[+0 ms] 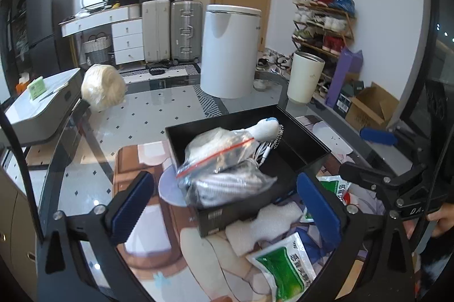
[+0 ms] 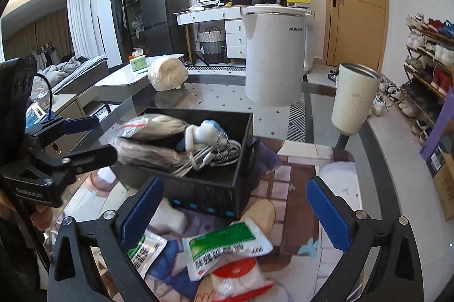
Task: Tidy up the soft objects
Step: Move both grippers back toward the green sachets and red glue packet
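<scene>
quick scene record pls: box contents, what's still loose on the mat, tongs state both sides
box: black box on the printed mat, open top
in box: zip bag of grey fabric, overhanging the near-left rim; small white-and-blue plush toy; white cable
loose on mat: green-and-white sachets, red-and-white packet, white foam piece, all near the box front
left tongs: open, nothing between the pads
right tongs: open, nothing gripped, above the sachets
behind box: white kettle, cream tumbler
</scene>
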